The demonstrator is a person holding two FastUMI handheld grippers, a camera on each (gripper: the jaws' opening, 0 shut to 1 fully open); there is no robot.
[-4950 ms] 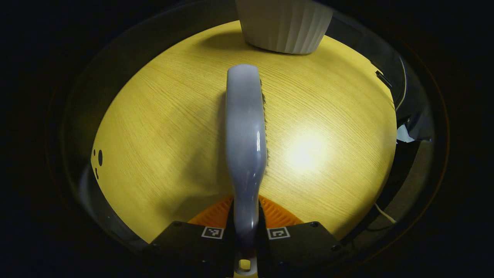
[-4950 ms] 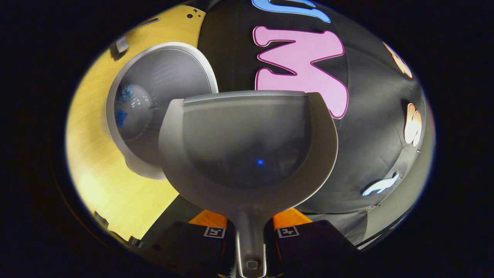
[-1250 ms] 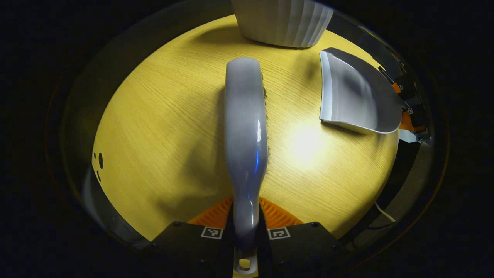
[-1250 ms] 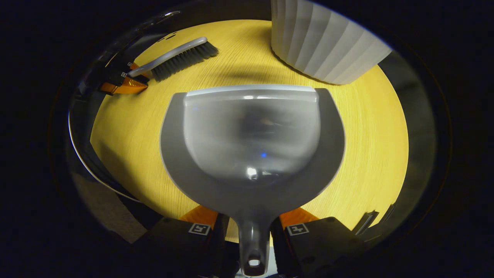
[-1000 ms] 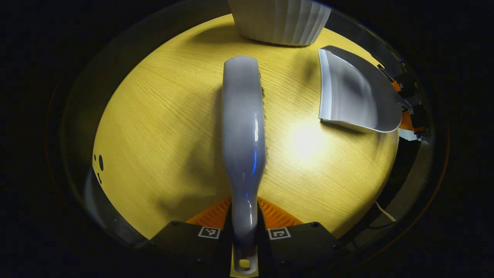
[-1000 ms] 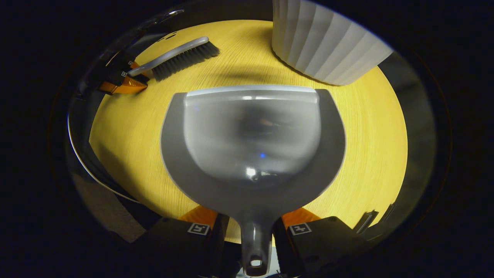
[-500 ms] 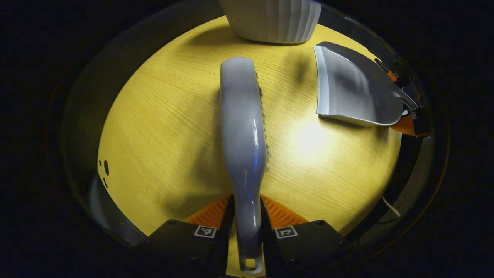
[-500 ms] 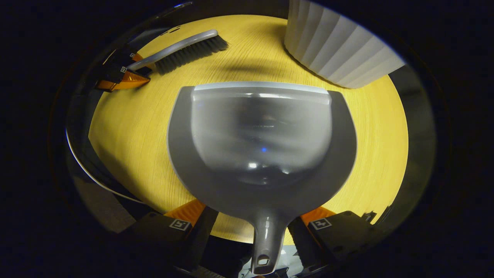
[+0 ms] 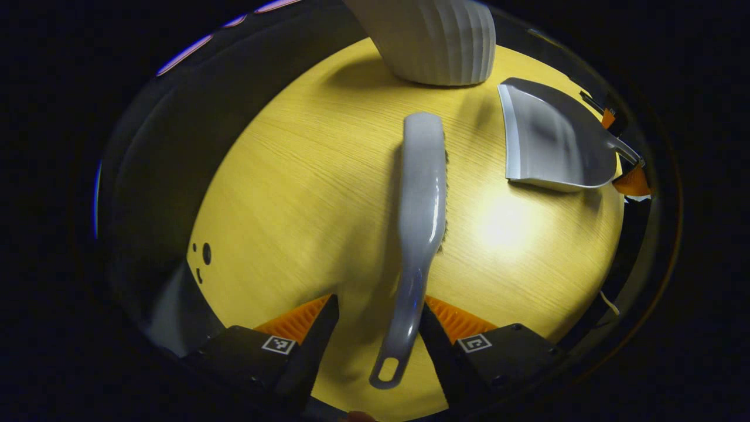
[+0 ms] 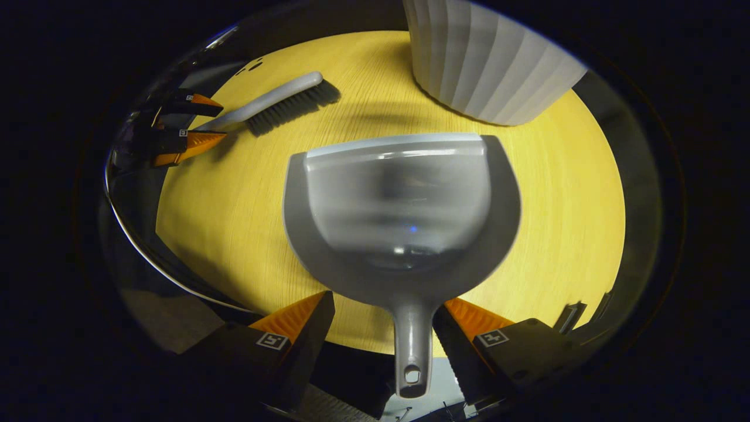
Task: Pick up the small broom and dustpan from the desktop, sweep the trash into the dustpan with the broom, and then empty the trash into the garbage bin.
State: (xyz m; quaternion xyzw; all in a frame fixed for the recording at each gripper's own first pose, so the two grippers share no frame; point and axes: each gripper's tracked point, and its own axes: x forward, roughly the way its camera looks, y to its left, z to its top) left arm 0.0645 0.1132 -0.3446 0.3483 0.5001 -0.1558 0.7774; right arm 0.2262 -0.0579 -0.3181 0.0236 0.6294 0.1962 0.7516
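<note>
The grey broom (image 9: 419,193) lies flat on the yellow wooden table (image 9: 293,193), bristles to its right side. Its thin handle rests between the spread fingers of my left gripper (image 9: 378,328), close to the right finger and free of both. In the right gripper view the grey dustpan (image 10: 404,217) sits on the table with its mouth toward the far side and its handle past the near edge. My right gripper (image 10: 384,319) is open around that handle without touching it. The broom (image 10: 275,105) and the left gripper (image 10: 181,143) appear at the far left there.
A white ribbed garbage bin (image 9: 436,41) stands at the far side of the table, just beyond the broom's tip and left of the dustpan (image 9: 551,143). The same bin (image 10: 486,58) rises beyond the dustpan's mouth. A white cable (image 10: 135,246) runs along the table's left edge.
Both grippers have opened and drawn back. The broom and the dustpan, held a second ago, now rest loose on the table. Five seconds ago the dustpan was raised over the bin.
</note>
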